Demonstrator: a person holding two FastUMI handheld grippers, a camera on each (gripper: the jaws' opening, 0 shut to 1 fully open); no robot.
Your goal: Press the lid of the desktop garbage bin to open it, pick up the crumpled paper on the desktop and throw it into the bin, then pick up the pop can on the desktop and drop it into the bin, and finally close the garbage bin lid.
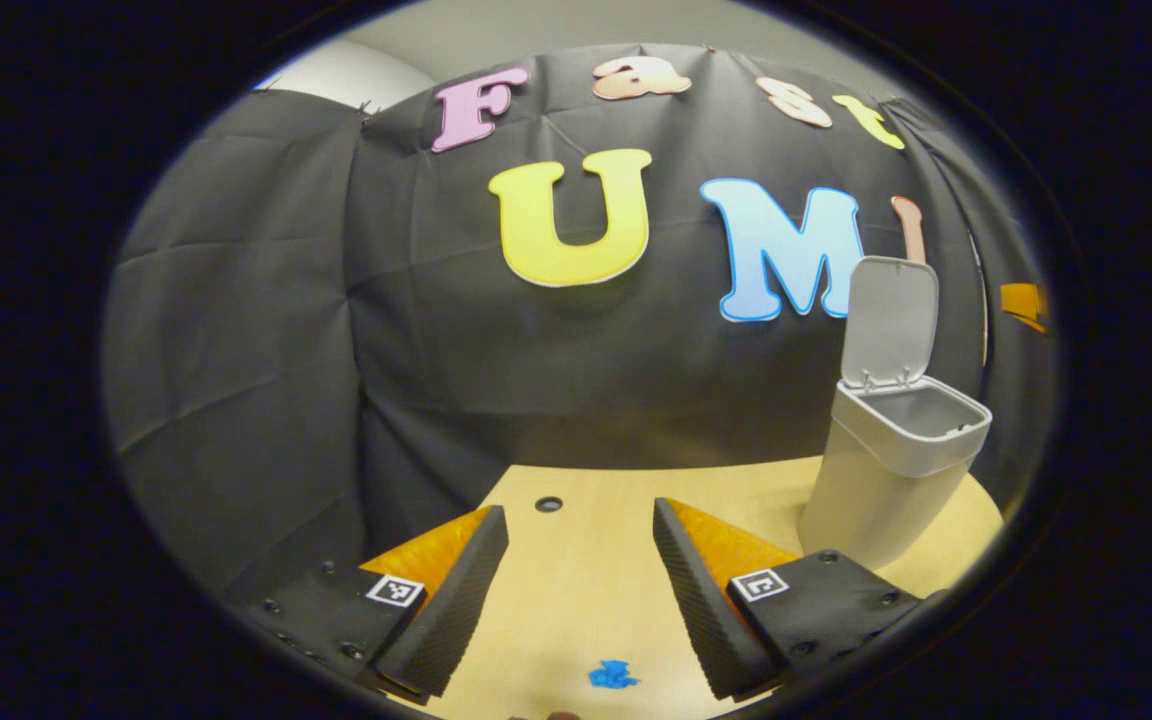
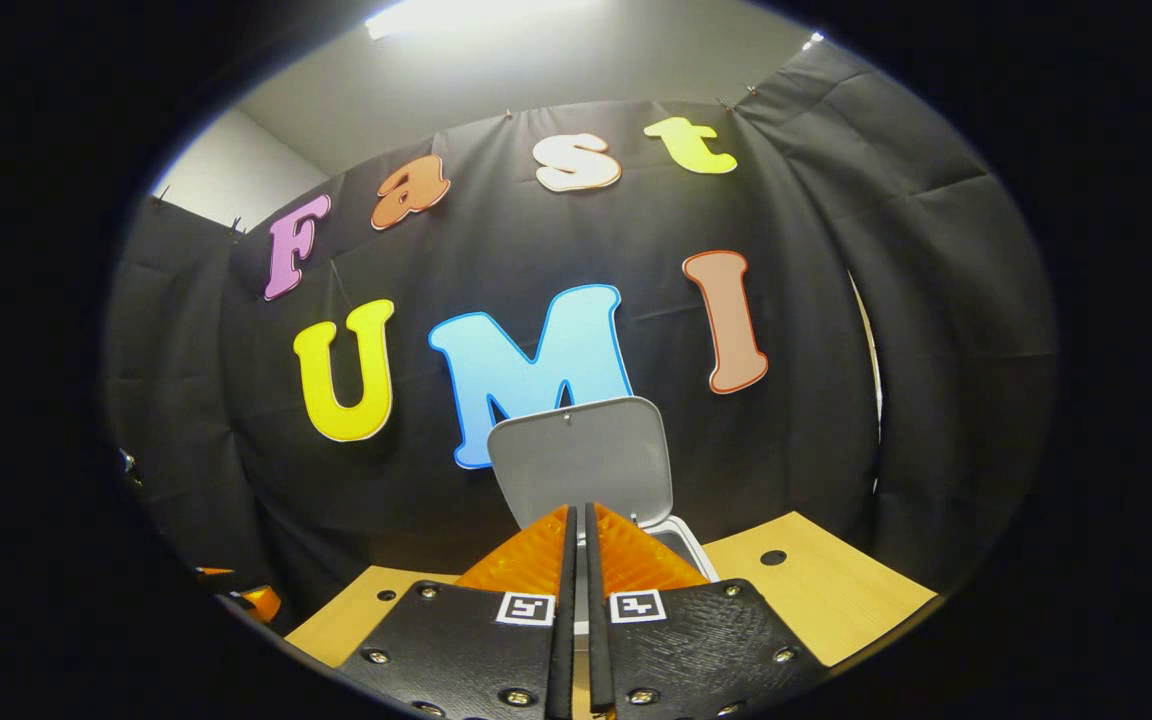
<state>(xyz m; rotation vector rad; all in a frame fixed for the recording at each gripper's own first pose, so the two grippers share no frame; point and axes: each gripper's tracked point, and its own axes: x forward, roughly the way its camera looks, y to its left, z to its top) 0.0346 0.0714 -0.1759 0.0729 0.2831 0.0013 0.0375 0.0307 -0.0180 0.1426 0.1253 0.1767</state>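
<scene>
The white desktop garbage bin [image 1: 886, 470] stands at the right on the wooden table, its lid [image 1: 891, 320] swung upright and the inside showing as an open grey hollow. My left gripper [image 1: 581, 525] hovers open over the table to the left of the bin, with nothing between its fingers. In the right gripper view the raised lid [image 2: 581, 460] faces me just beyond my right gripper [image 2: 578, 515], whose fingers are pressed together with nothing between them. A sliver of the bin's rim [image 2: 681, 540] peeks out beside those fingers.
The light wooden table [image 1: 596, 590] has a small round hole [image 1: 548, 504] near its far edge and a blue mark [image 1: 613, 675] close to me. Another hole [image 2: 773, 557] shows in the table at the right. Black cloth walls close in behind and at the sides.
</scene>
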